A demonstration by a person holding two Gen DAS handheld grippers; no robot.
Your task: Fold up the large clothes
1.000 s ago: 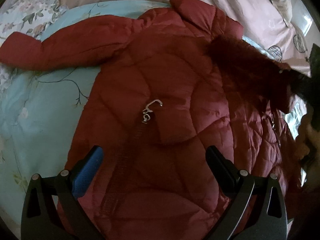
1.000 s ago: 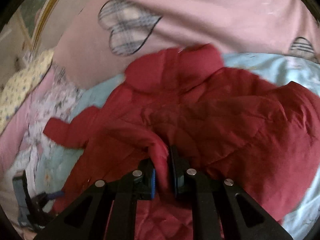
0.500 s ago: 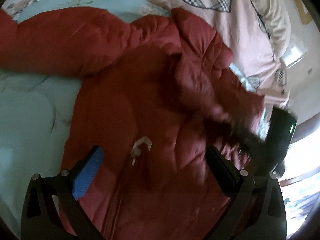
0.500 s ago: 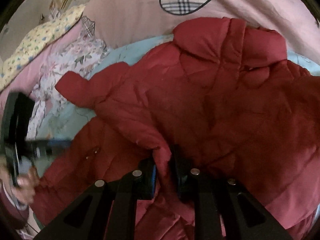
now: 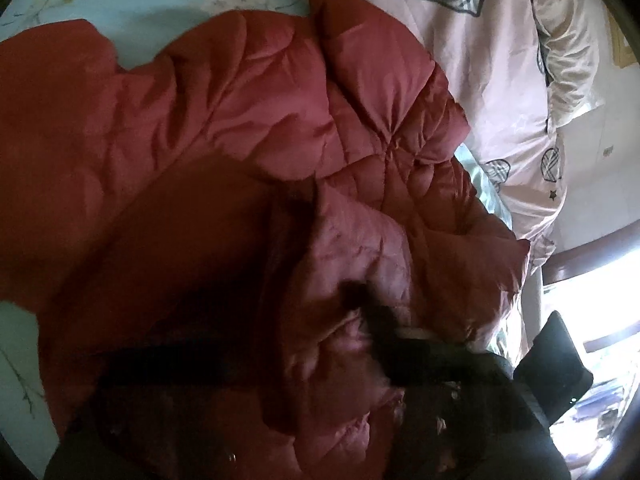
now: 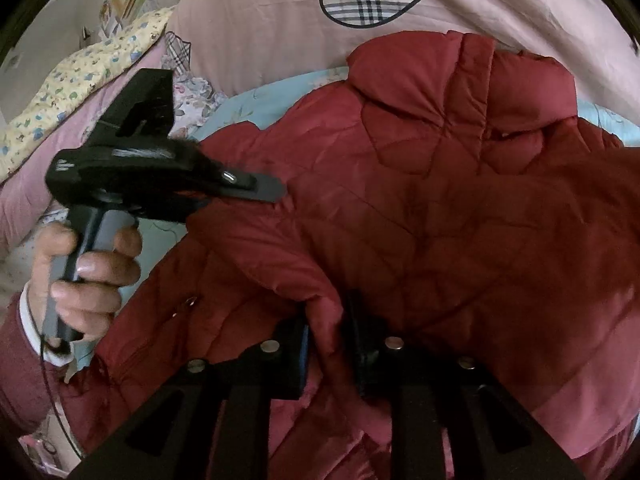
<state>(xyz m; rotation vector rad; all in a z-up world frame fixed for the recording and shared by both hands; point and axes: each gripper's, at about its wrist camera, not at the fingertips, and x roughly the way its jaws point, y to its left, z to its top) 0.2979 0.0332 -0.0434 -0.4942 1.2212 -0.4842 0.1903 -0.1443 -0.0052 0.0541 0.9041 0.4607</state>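
A dark red quilted jacket (image 5: pixel 248 128) lies spread on a light blue floral bedsheet (image 5: pixel 168 8); it also fills the right wrist view (image 6: pixel 440 200). My right gripper (image 6: pixel 326 344) is shut on a raised fold of the jacket's edge, and it shows in the left wrist view (image 5: pixel 360 300) at that fold. My left gripper (image 6: pixel 260 190) shows from the side in the right wrist view, held by a hand above the jacket's left side near its sleeve. Its own fingers are dark and blurred in the left wrist view, so I cannot tell how they stand.
A pink duvet with plaid hearts (image 6: pixel 280 12) lies beyond the jacket's collar. A yellow floral pillow (image 6: pixel 80 76) sits at the far left. A bright window (image 5: pixel 592 312) is to the right of the bed.
The left gripper swung right and closer over the jacket. The right gripper kept its hold and carried the fold further across the jacket.
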